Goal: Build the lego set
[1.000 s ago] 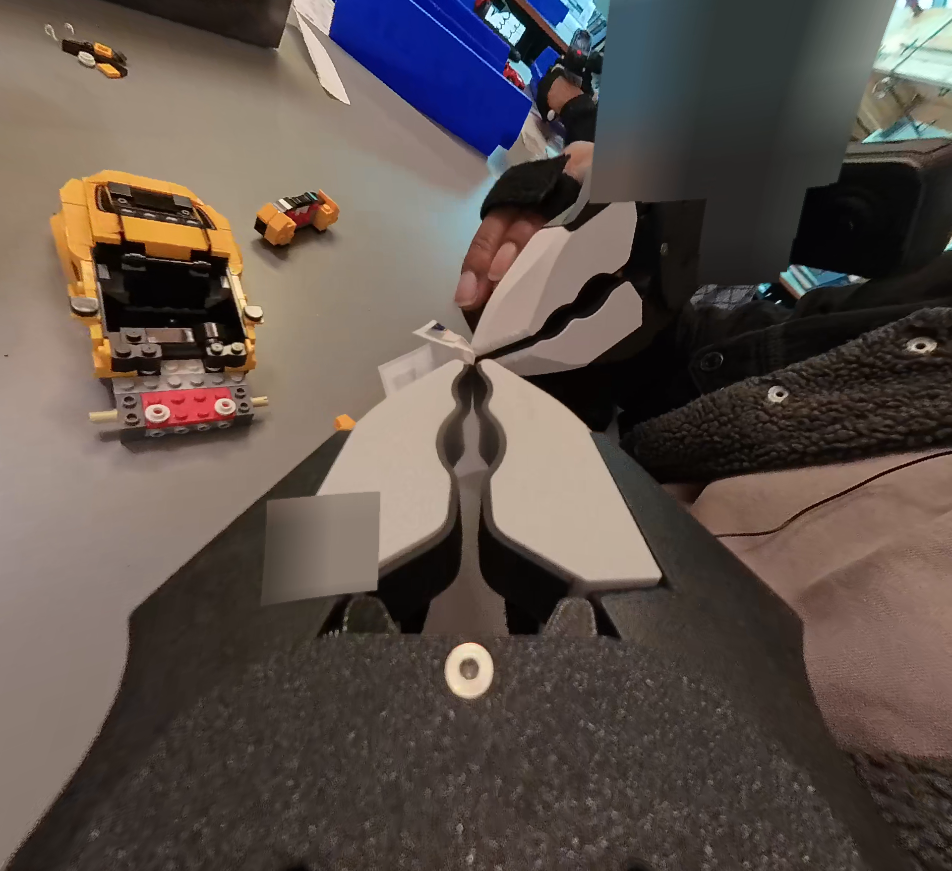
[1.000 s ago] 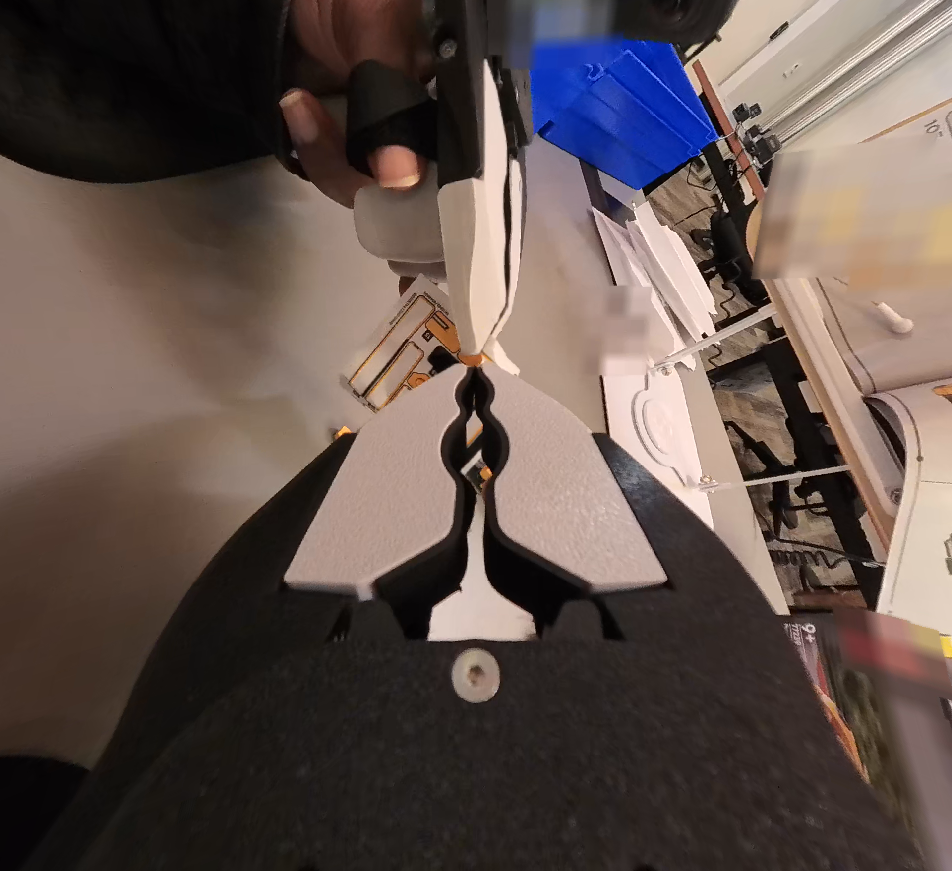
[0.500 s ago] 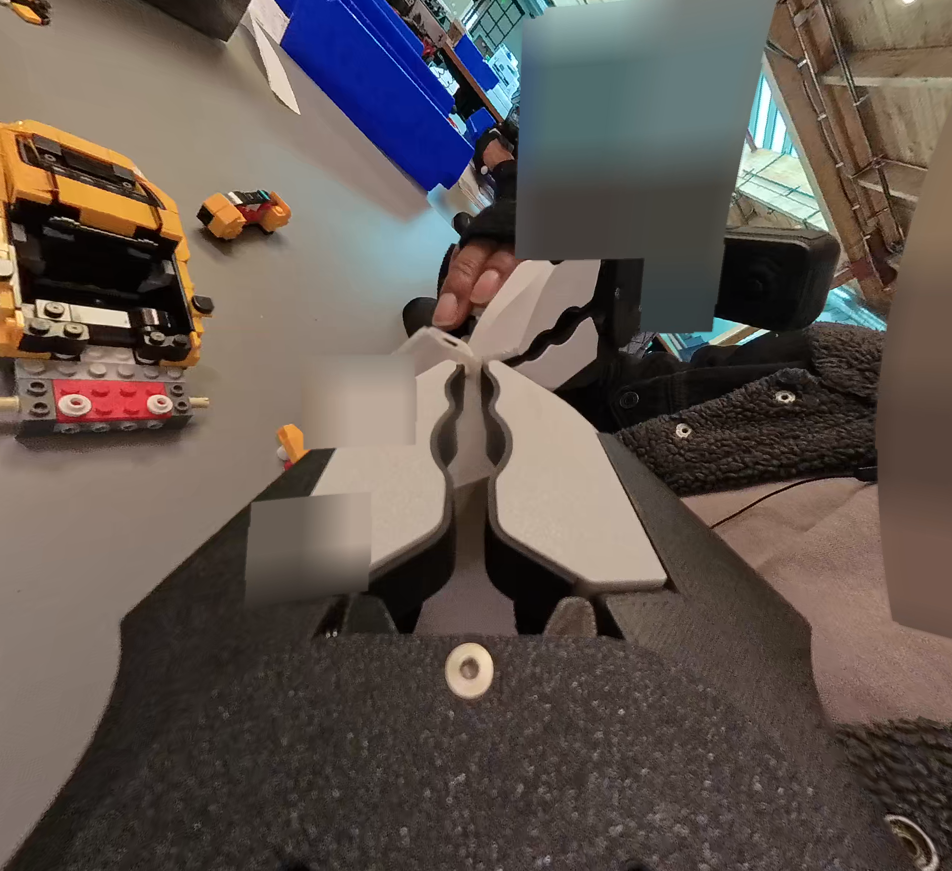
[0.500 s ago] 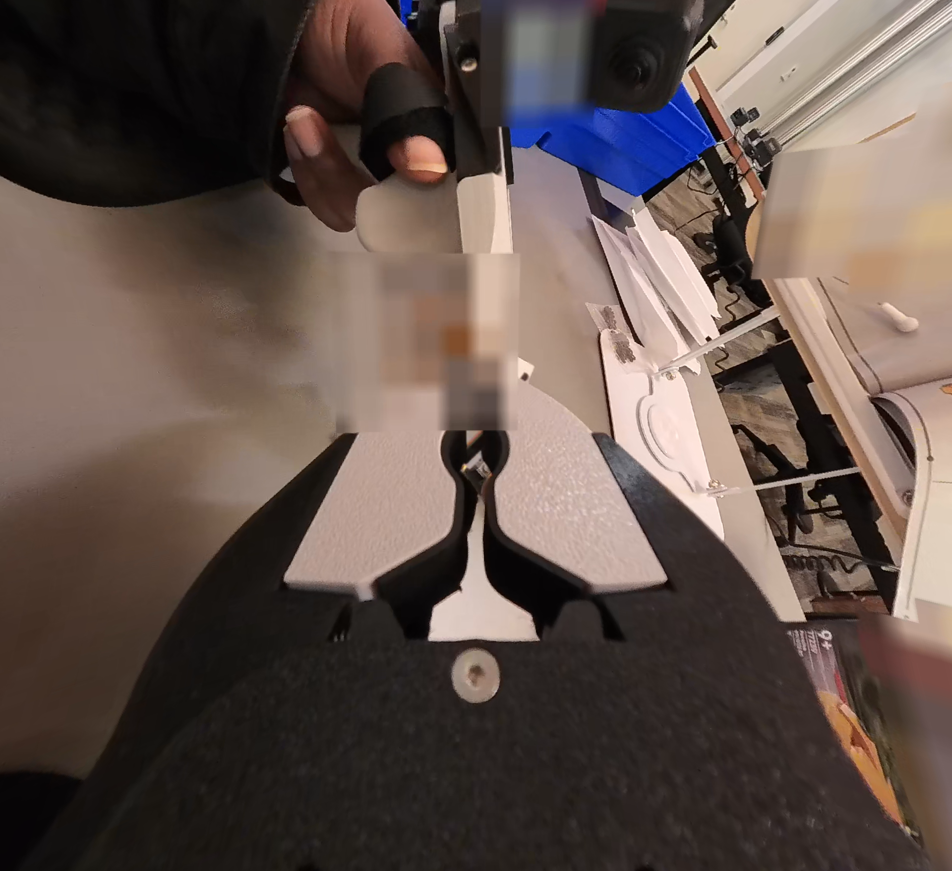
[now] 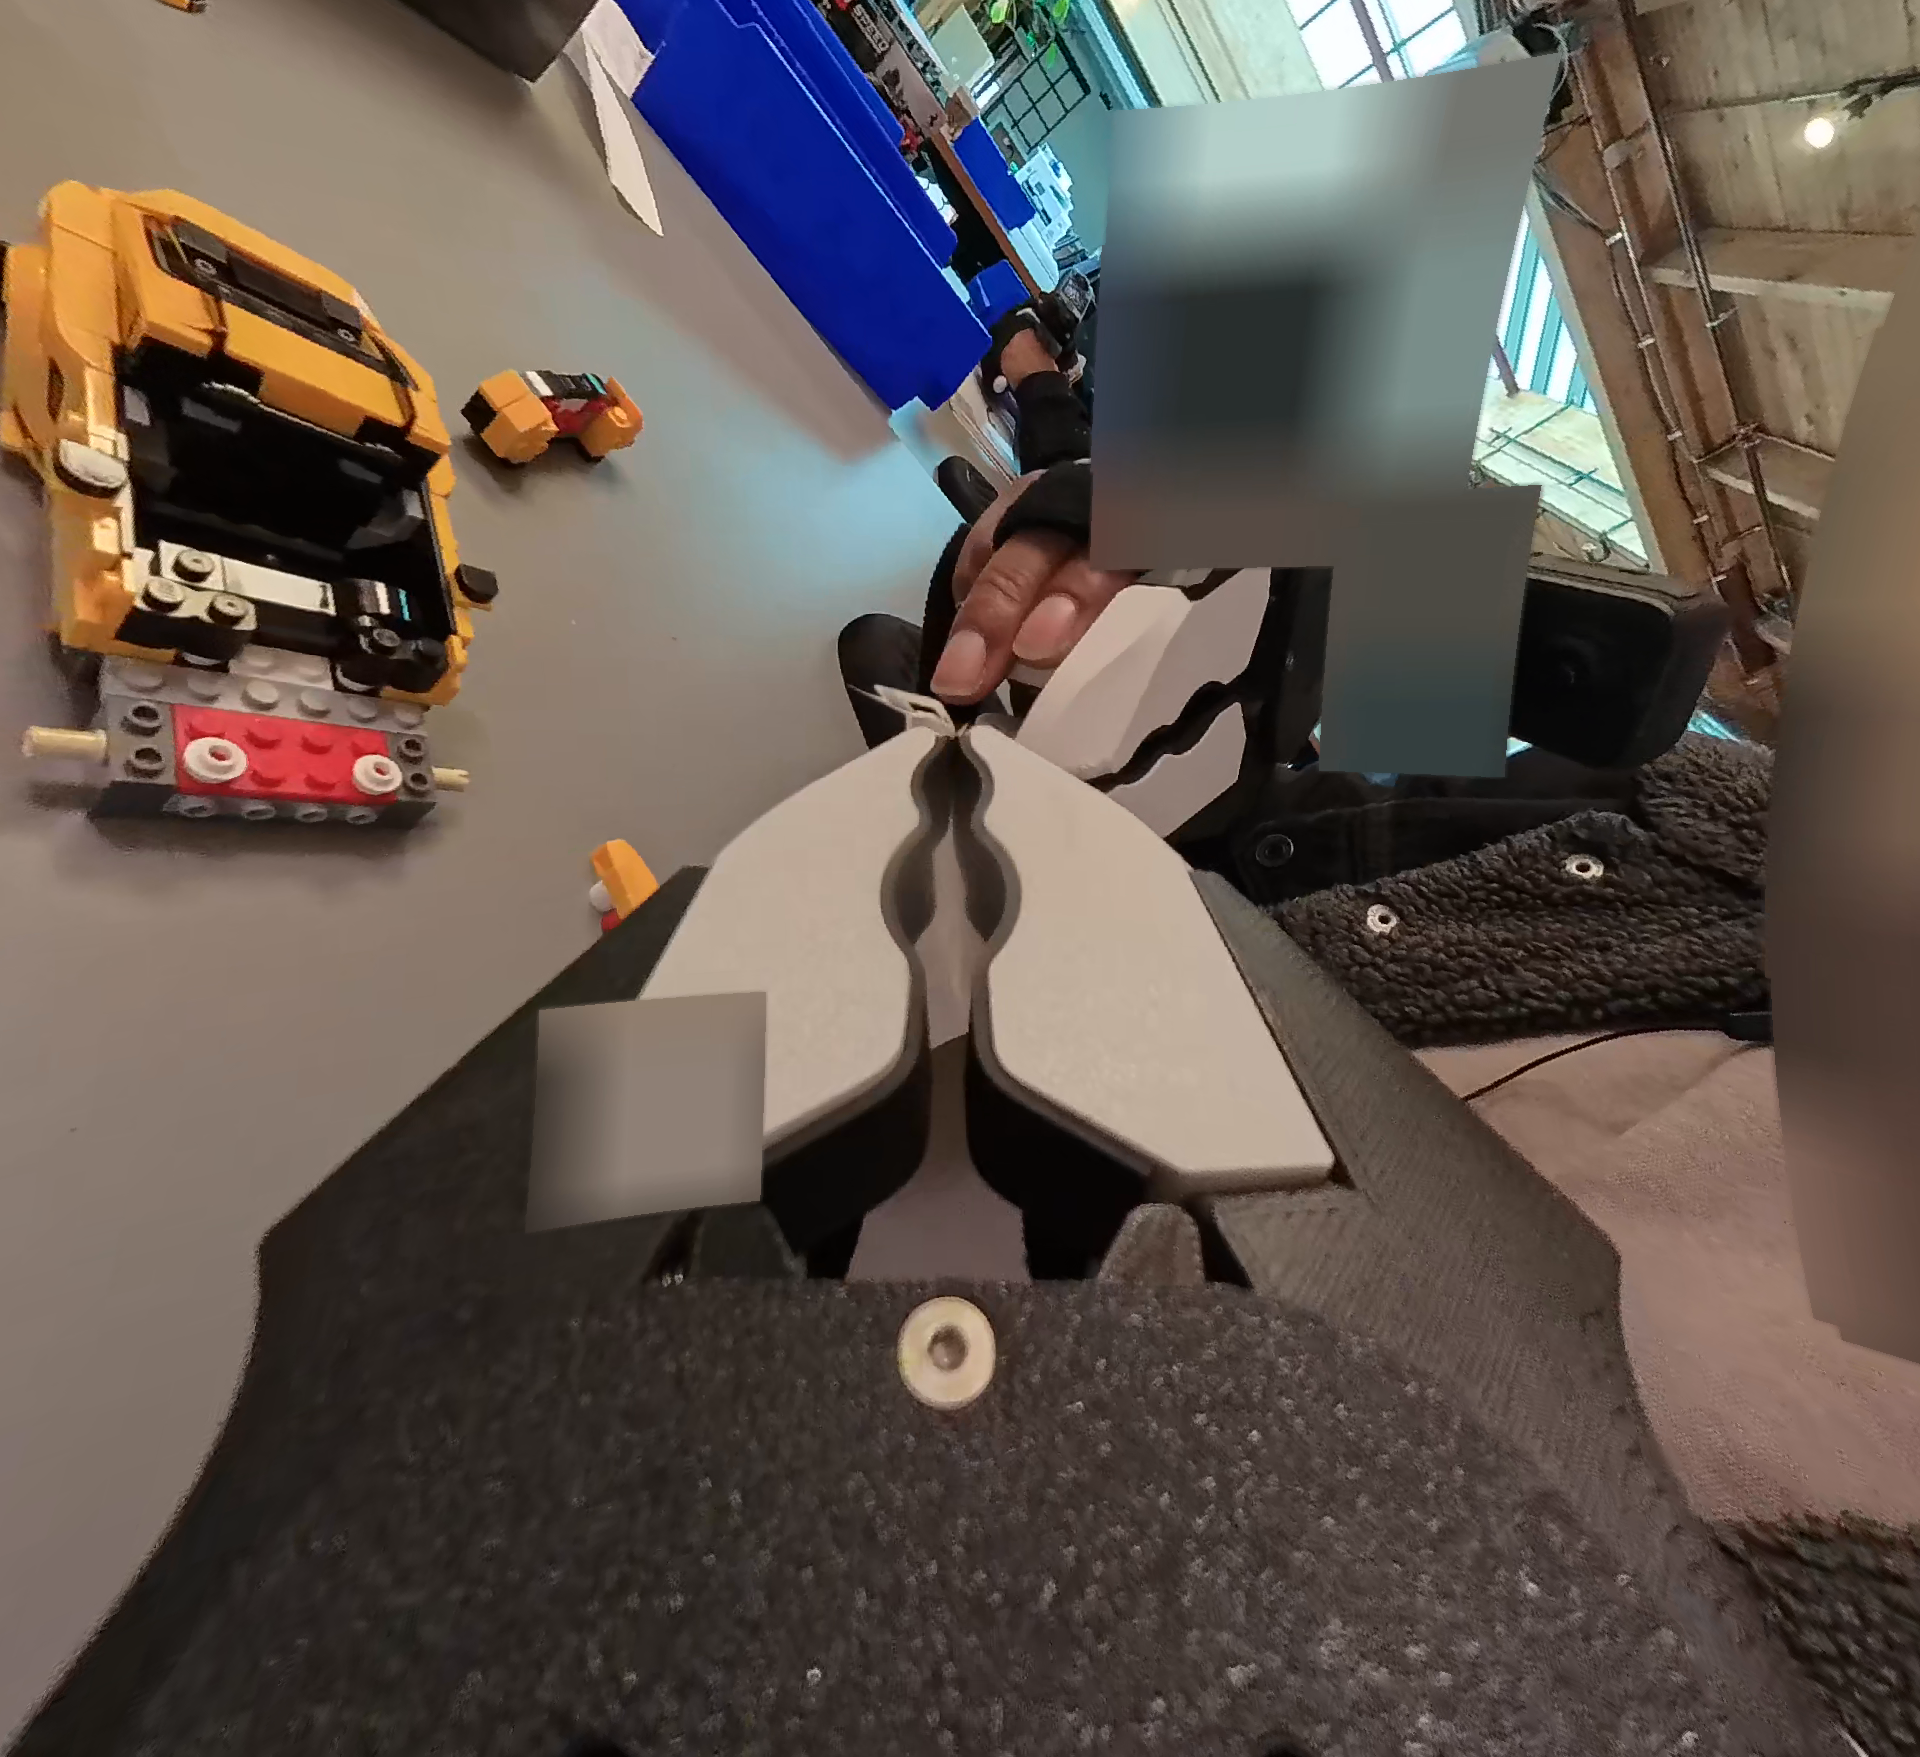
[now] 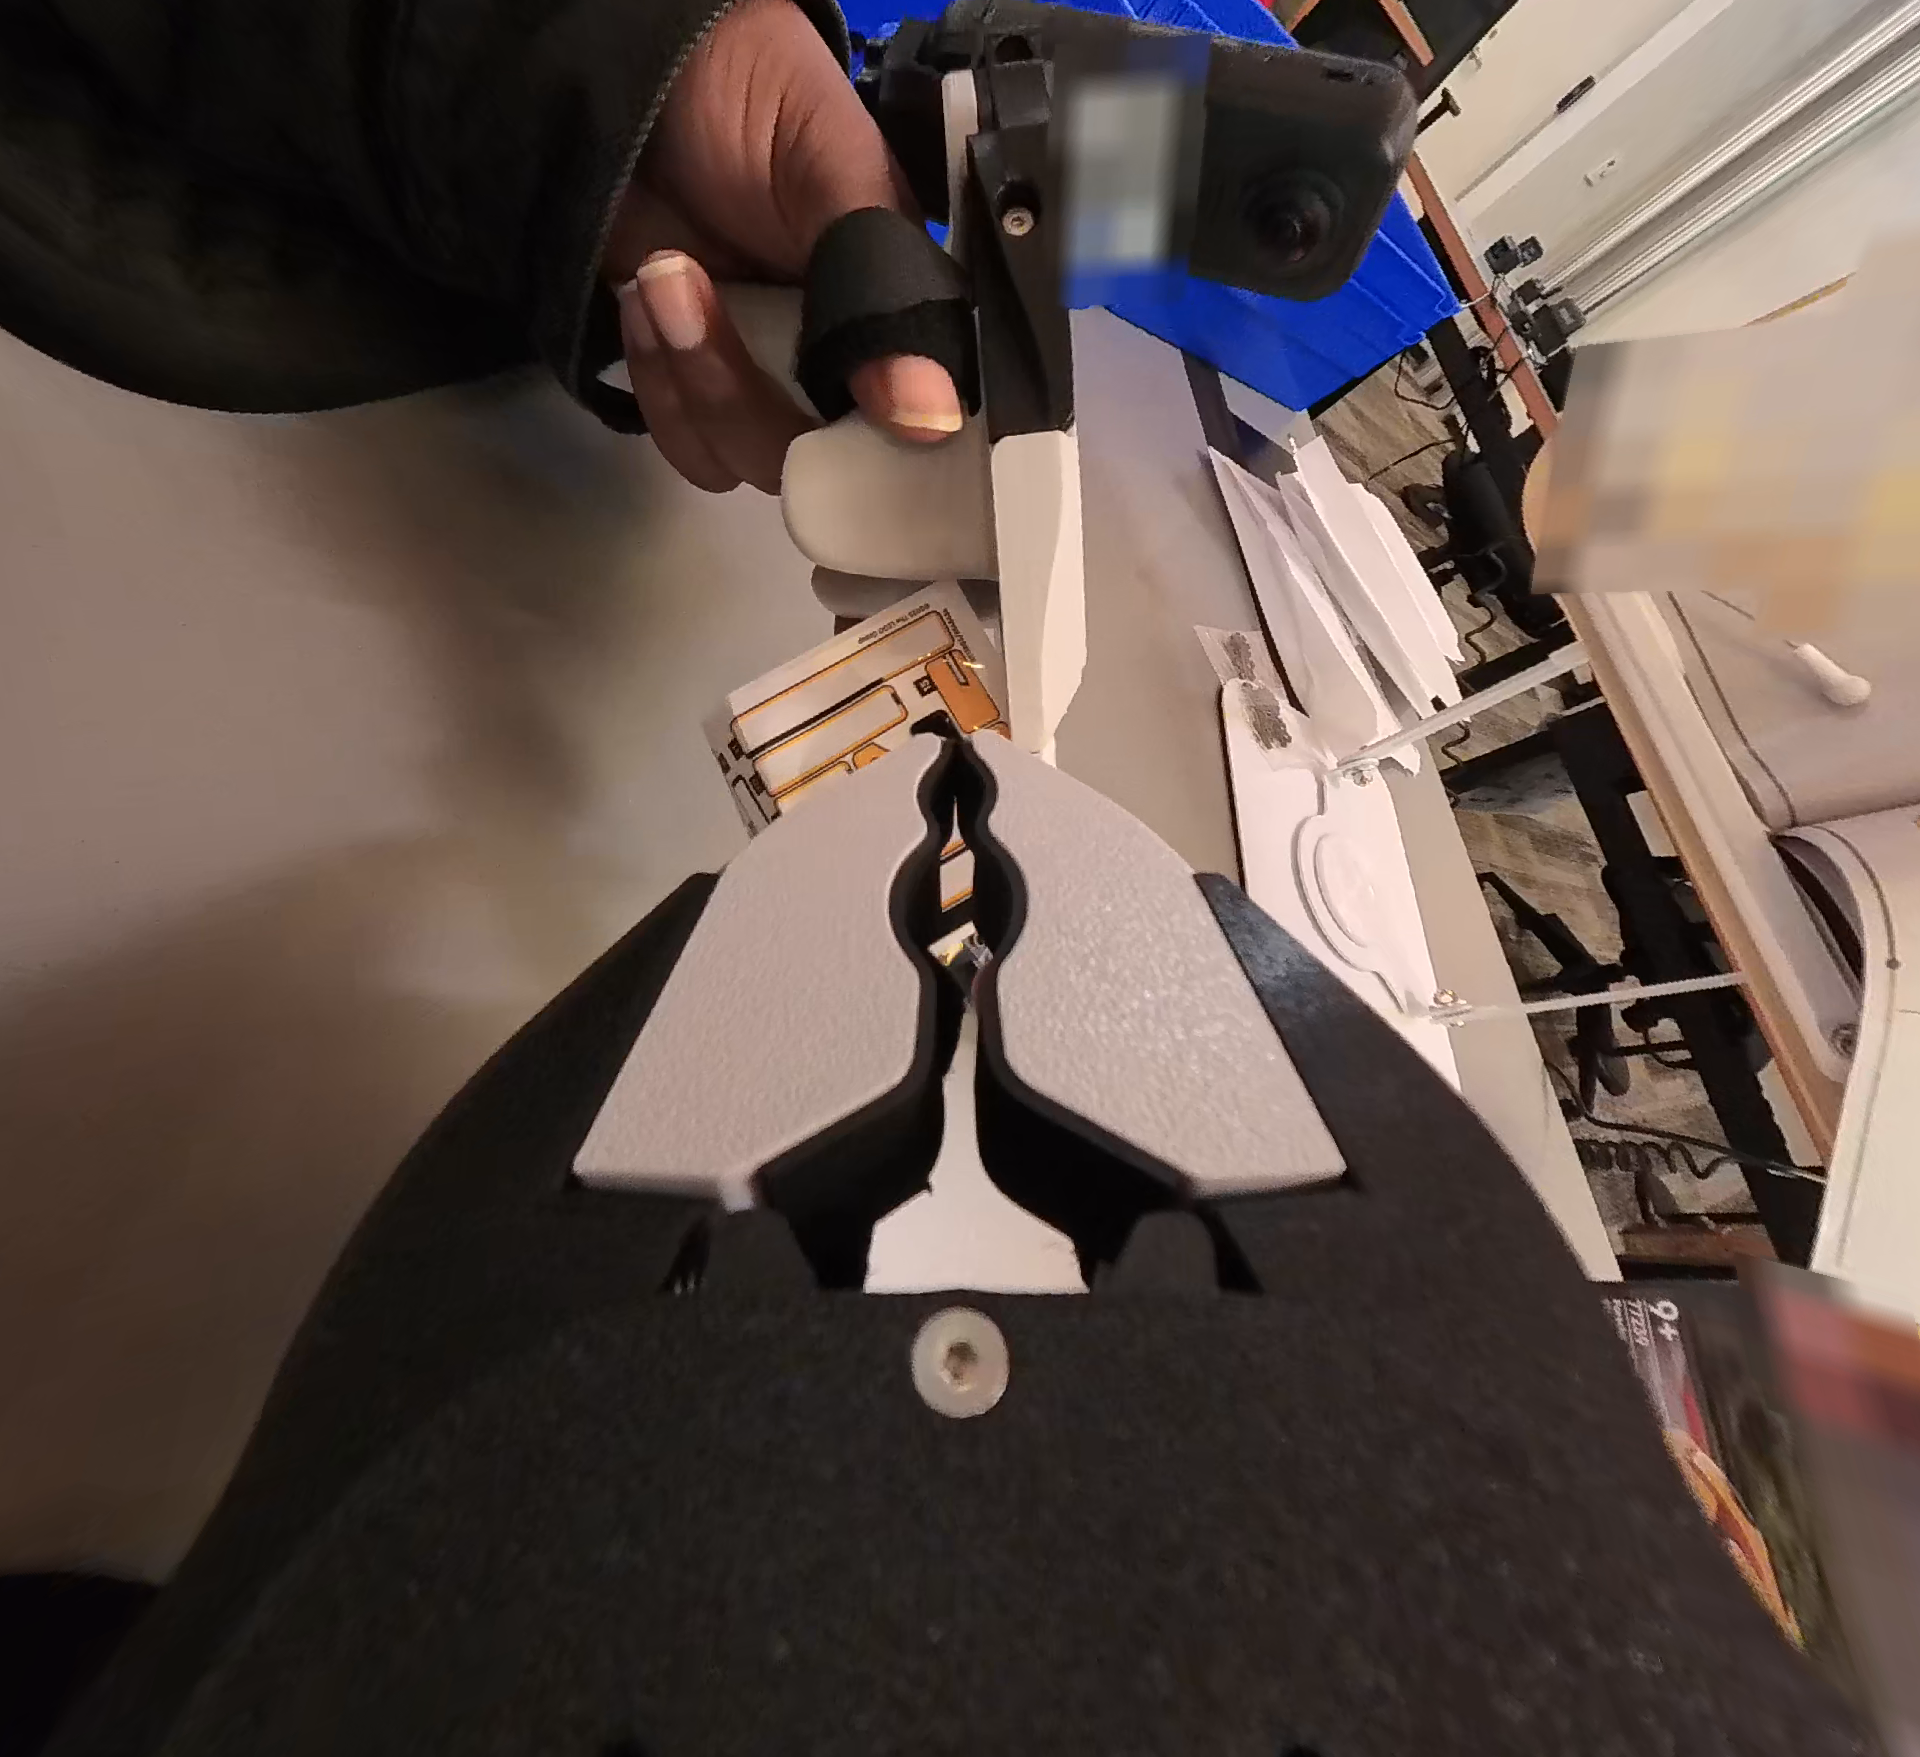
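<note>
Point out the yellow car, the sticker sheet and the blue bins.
Yellow car [image 5: 260, 336]: left wrist view, on its yellow roof panel.
Sticker sheet [image 6: 831, 720]: right wrist view, on the printed face left of the fingertips.
Blue bins [image 5: 790, 180]: left wrist view, on the nearest bin's side wall.

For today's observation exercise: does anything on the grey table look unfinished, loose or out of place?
Yes. The yellow car is unfinished: its middle is open, and bare axle pins stick out with no wheels. A small orange sub-build and a lone orange piece lie loose beside it.
</note>
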